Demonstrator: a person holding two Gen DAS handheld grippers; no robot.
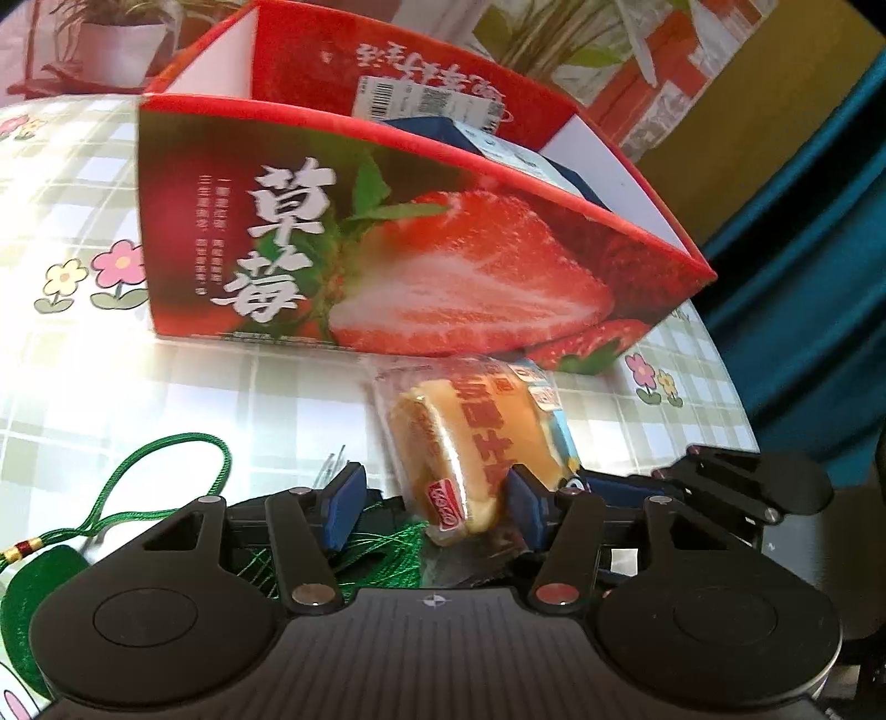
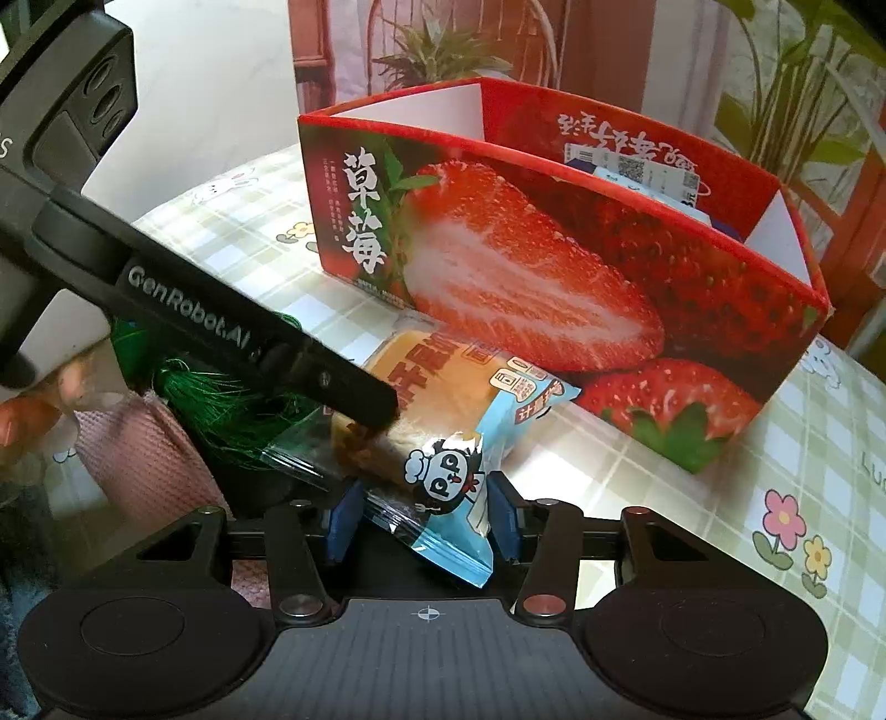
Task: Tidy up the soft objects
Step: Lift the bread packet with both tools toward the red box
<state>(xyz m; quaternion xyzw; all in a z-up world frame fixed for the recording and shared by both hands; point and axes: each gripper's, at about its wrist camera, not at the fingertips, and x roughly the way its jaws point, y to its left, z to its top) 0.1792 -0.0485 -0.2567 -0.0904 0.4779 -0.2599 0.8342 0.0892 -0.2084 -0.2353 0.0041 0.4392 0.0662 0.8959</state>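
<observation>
The right gripper [image 2: 423, 523] pinches the near end of a wrapped cake [image 2: 443, 421]. The left gripper [image 1: 432, 501], part spread, has one pad touching the cake. Just beyond stands a strawberry box [image 2: 554, 266] on the table [image 2: 830, 443].

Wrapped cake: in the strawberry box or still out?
Out. The wrapped cake lies on the tablecloth against the strawberry box's front wall, between both tongs.

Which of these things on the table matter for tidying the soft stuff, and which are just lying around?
Part of the job:
wrapped cake
strawberry box
green tassel
right gripper
left gripper

Just there:
potted plant
flowered tablecloth
pink cloth
</observation>
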